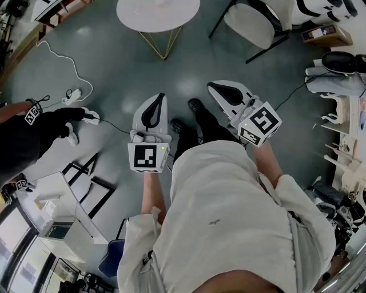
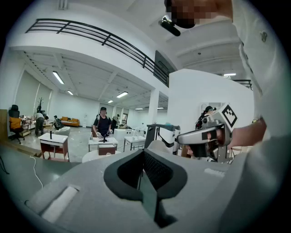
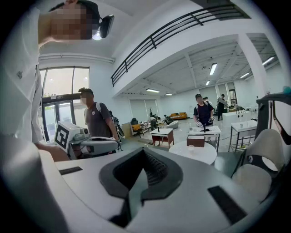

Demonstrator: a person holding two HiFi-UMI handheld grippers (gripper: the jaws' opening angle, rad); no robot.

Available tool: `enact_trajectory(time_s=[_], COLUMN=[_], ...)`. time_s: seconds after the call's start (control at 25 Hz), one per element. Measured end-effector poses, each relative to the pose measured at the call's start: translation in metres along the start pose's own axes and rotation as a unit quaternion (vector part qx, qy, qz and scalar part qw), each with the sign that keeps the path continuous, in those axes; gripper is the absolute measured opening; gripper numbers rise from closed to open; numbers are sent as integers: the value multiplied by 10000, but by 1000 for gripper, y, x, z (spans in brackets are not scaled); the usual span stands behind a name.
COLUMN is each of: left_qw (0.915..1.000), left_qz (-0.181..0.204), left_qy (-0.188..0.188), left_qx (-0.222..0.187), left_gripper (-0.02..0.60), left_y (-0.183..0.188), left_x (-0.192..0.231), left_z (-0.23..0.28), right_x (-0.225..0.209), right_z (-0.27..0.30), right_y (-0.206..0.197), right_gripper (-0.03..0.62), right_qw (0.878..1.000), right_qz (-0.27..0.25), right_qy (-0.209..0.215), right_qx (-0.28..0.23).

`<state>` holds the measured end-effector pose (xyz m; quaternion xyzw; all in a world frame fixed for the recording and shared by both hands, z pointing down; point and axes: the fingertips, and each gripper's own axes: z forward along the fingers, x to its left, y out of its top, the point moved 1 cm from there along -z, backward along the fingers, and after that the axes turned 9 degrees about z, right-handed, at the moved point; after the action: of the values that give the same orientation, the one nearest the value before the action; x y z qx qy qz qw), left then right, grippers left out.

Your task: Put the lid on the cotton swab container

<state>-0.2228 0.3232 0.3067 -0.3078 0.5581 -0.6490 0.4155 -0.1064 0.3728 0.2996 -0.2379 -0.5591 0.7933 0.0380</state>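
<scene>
1. Over grey floor, left gripper and right gripper are held out before the person's torso, tips toward 12 o'clock, side by side, not touching.
2. Left jaws: pressed together, nothing between them.
3. Right jaws: pressed together too, empty.
4. Round white table at 12 o'clock; chair at 1 o'clock; bystander in black at 9 o'clock.
5. No view shows the cotton swab container or its lid.
</scene>
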Motion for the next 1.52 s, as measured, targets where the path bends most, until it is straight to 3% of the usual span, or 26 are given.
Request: enact_trajectory(time_s=[0.36, 0.52, 0.72, 1.0, 1.28, 1.52], left_qw=[9997, 10000, 10000, 9994, 9957, 9935], left_qz=[-148, 31, -46, -218, -422, -535], left_qy=[-213, -4, 68, 279, 807, 944], left_qx=[20, 46, 16, 62, 140, 357], left_gripper=[8, 8, 8, 8, 8, 8], left_y=[6, 19, 36, 48, 48, 40], left_x=[-22, -20, -23, -31, -31, -35], left_z=[21, 41, 70, 123, 169, 189], right_x=[-12, -28, -58, -120, -174, -195], right_z=[-3, 6, 12, 18, 23, 32], right_y=[-3, 15, 34, 42, 40, 35], right_gripper=[5, 5, 5, 6, 6, 6], right_qw=[9997, 9991, 9983, 9976, 9949, 9925], right_qz=[18, -159, -90, -38, 66, 129], right_qy=[238, 361, 542, 683, 935, 1066], right_qx=[-16, -125, -193, 97, 366, 577])
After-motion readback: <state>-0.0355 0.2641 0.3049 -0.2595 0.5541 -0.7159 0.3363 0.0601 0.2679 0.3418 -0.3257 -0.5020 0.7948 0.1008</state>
